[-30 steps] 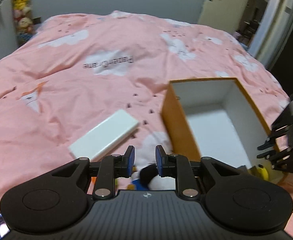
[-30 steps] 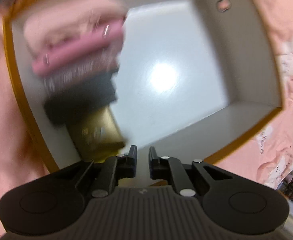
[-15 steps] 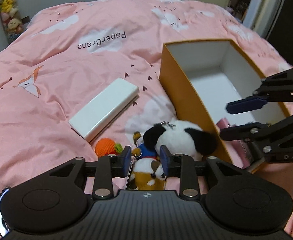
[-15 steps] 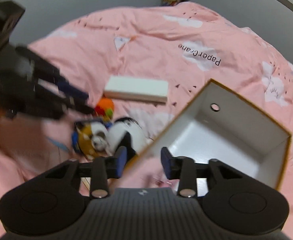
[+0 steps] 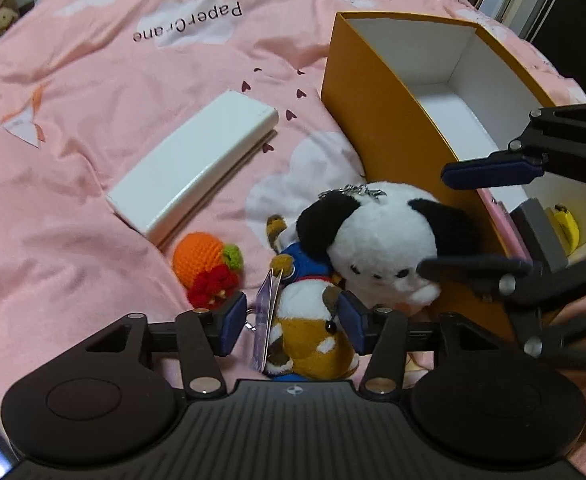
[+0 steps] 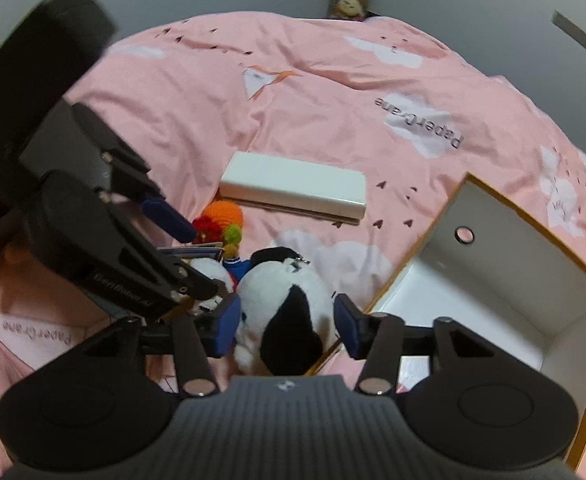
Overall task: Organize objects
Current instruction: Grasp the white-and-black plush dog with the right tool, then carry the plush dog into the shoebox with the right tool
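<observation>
1. Lying on the pink bed, just beside the near long wall of the orange box (image 5: 377, 128), the black-and-white plush (image 5: 377, 240) and the smaller brown plush (image 5: 309, 340) touch each other; both are still outside the box.
2. The left tool (image 5: 293, 320) is spread, its jaws having just been opening, and the brown plush sits between them with no pad pressing on it.
3. The right tool (image 6: 287, 324) is likewise spread and has just been opening; the black-and-white plush lies between its jaws, ungripped as far as the right wrist view shows.
4. A crocheted orange toy (image 5: 205, 264) rests just beside the plushes, and a white carton (image 5: 197, 168) lies a little farther toward the middle of the bed.
5. Inside the box, at its near end, a few items already stand: something pink, something grey and something yellow, too hidden to name.
6. The step in hand looks like a two-handed pickup of the plushes. The next move calls for closing each tool on its soft toy, deep enough to hold it, then lifting clear of the box wall.
</observation>
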Tool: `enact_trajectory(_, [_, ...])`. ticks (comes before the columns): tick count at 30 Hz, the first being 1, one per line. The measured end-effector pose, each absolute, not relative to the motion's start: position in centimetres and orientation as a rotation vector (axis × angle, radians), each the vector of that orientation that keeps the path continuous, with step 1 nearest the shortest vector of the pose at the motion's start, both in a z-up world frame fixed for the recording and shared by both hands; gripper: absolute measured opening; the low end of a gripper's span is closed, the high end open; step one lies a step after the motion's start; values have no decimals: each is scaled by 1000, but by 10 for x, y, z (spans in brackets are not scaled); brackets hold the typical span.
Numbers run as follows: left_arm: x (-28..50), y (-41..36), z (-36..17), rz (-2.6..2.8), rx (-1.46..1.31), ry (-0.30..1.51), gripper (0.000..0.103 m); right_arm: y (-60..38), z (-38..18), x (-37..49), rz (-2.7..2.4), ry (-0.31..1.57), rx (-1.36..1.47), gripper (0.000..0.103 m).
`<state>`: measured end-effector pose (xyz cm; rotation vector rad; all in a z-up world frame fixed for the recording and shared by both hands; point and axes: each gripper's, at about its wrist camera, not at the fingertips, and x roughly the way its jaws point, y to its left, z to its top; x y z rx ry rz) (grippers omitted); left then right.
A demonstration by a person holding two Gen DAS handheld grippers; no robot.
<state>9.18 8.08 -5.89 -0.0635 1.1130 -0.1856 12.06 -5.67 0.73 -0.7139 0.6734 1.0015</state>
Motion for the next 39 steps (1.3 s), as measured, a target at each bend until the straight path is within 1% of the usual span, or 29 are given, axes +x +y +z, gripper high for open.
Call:
enact_trajectory(3, [99,85,-65,-200,-110,1128,66,-50,2,119,1017,652,-799,56])
enact_trajectory(5, [102,85,-69,-209,-123,1139,66,-47,-2,119,1037,636,-870,57])
enact_trajectory(7, [104,83,-74,-218,-129,1151,66,-44,-6,117,1067,622,-947,60])
enact_trajectory(10, [107,80,-80,-225,-119,1169,67,-38,-15,114,1095,596,-1068,61])
enact_trajectory(11, [108,80,-82,-226,-123,1173,66,-37,-18,113,1100,588,-1104,62])
enact_trajectory(13, [109,81,-85,-234,-136,1183,65,-33,-24,112,1113,581,-1161,68])
enact_trajectory(15, [108,81,-86,-240,-141,1186,61,-30,-28,114,1121,585,-1184,69])
enact_trajectory(18, [107,78,-87,-237,-135,1186,58,-27,-33,118,1120,609,-1174,68])
enact_trajectory(22, [98,73,-85,-189,-134,1173,57,-27,-34,115,1104,612,-1157,63])
enact_trajectory(26, [85,72,-76,-137,-162,1124,54,-39,-27,109,1090,583,-1086,60])
enact_trajectory(28, [79,74,-67,-112,-174,1090,49,-47,-18,108,1081,563,-1025,59])
enact_trajectory(31, [73,79,-51,-77,-194,1039,35,-58,3,111,1074,541,-894,59])
enact_trajectory(32, [72,82,-44,-73,-212,1019,11,-61,12,113,1073,535,-850,59])
enact_trajectory(33, [71,86,-38,-73,-244,1002,5,-65,23,116,1073,532,-800,59])
enact_trajectory(36, [71,95,-20,-94,-315,947,2,-77,54,127,1064,549,-688,59])
enact_trajectory(39, [75,93,-13,-89,-279,946,3,-92,77,144,1020,596,-586,59])
